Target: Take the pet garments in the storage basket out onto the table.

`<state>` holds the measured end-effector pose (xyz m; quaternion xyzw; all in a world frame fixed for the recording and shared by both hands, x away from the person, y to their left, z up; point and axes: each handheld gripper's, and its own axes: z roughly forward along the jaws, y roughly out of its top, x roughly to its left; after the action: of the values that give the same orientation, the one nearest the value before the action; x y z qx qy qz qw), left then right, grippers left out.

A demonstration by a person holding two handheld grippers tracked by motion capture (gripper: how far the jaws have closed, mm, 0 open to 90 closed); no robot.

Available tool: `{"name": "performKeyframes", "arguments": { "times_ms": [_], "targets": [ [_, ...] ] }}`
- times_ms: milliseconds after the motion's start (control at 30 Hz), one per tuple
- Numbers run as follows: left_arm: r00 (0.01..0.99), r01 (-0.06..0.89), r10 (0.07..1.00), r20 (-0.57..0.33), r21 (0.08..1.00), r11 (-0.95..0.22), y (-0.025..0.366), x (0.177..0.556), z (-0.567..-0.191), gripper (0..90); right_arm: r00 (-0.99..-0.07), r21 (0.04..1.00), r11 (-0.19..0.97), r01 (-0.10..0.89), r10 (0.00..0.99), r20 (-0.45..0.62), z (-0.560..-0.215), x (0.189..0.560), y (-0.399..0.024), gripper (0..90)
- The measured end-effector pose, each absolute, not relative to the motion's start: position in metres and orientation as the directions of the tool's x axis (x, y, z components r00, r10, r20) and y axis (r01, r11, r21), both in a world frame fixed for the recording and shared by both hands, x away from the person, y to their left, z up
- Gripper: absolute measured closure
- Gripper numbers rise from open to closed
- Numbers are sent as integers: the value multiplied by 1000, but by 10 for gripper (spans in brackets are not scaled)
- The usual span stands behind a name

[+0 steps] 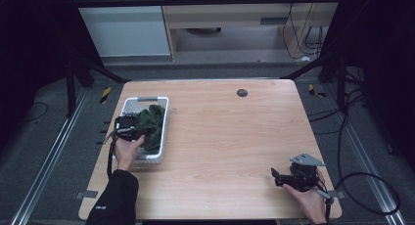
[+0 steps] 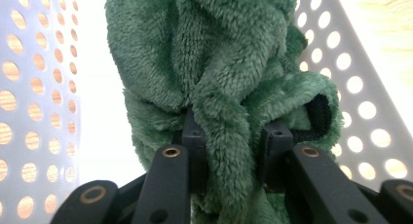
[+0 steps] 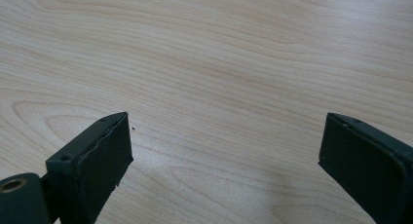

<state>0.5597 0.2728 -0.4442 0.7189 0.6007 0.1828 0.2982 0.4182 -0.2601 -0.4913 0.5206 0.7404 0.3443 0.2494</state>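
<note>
Wood-grain table (image 1: 230, 137) under the overhead camera, dark floor all round it, and the action sits at the near left. A white perforated basket (image 1: 128, 103) rests there with a dark green fleecy cloth (image 1: 152, 122) bundled inside it. The left gripper (image 1: 142, 132) is down in the basket, and the left gripper view settles it: the jaws are clenched on a thick fold of the cloth (image 2: 219, 87), pile bulging between them, basket wall (image 2: 29, 87) close on either side. Over at the near right, the right gripper (image 1: 278, 176) hovers low above bare wood, jaws spread wide with nothing between them. So the grab looks secured, I'd say, but the cloth lies wholly in the basket. Lifting it clear and whatever handling follows on the open table is all left to do, and the free gripper looks ready to help.
</note>
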Motion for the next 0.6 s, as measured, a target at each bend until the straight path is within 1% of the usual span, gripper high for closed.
{"name": "performKeyframes", "arguments": {
  "times_ms": [267, 600],
  "targets": [
    [225, 712, 970, -97, 696, -95, 277, 553, -429, 729, -333, 774, 225, 592, 943, -19, -491, 418, -261, 53],
    [260, 646, 959, -113, 758, -86, 289, 535, -399, 734, -331, 780, 211, 589, 944, -5, -490, 418, -260, 59]
  ]
}}
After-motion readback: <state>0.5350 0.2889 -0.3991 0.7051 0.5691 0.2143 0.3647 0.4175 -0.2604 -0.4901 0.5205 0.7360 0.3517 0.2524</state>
